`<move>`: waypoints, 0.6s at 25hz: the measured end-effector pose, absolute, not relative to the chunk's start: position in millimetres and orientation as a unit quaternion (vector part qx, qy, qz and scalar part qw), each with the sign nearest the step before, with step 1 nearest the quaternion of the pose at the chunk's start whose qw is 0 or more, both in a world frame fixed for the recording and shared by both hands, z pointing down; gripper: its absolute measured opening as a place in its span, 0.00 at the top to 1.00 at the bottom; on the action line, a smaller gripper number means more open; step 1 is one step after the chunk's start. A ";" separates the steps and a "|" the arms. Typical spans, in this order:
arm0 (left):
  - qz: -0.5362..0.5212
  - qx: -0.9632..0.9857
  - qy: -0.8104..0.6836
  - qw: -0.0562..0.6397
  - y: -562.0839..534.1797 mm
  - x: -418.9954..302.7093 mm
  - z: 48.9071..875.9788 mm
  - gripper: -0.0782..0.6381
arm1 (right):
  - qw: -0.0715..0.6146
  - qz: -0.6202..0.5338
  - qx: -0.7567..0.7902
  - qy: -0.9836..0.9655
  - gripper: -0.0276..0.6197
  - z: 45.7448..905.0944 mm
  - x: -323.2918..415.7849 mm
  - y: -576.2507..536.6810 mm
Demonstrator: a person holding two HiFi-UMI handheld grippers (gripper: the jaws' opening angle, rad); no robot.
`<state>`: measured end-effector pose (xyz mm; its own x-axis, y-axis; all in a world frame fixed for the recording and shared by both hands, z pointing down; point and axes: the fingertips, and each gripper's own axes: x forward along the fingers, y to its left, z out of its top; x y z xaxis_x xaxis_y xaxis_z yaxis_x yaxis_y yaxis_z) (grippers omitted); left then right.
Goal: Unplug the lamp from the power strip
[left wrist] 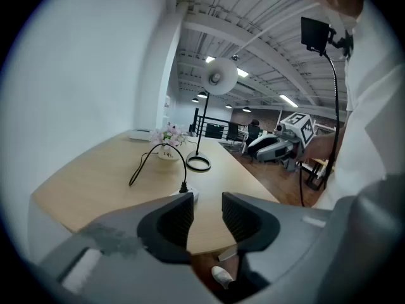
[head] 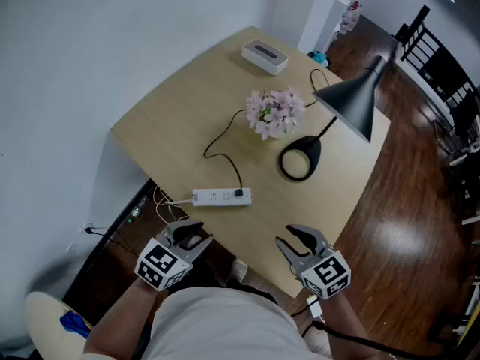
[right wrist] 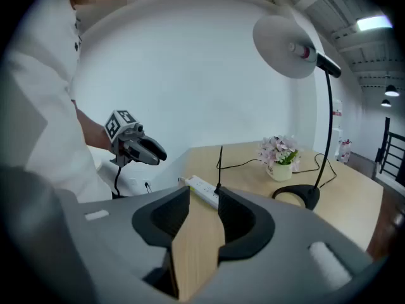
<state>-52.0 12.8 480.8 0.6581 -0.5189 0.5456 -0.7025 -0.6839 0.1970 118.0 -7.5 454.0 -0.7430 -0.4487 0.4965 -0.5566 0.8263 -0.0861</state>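
The left gripper is hovering just off the near edge of the table, its jaws standing released with nothing between them. The white power strip is lying flat on the table just beyond that gripper, close to the near edge. A black plug is sitting in the strip's right-hand socket, and its black cord is looping back across the tabletop toward the flowers. A white box is resting at the far edge. A small pot of pink flowers is standing mid-table, just beside the lamp's round base. The right gripper is hovering at the near edge, well apart from the strip, with its jaws likewise released and empty; only bare tabletop is showing through the gap. The black lamp is standing upright on the right side of the table, its cone shade tilting downward.
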 end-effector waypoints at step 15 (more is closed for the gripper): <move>0.379 0.888 -0.177 0.191 -95.1 -38.0 595.7 0.71 | 0.319 0.116 0.230 -0.912 0.73 521.1 32.9 -107.9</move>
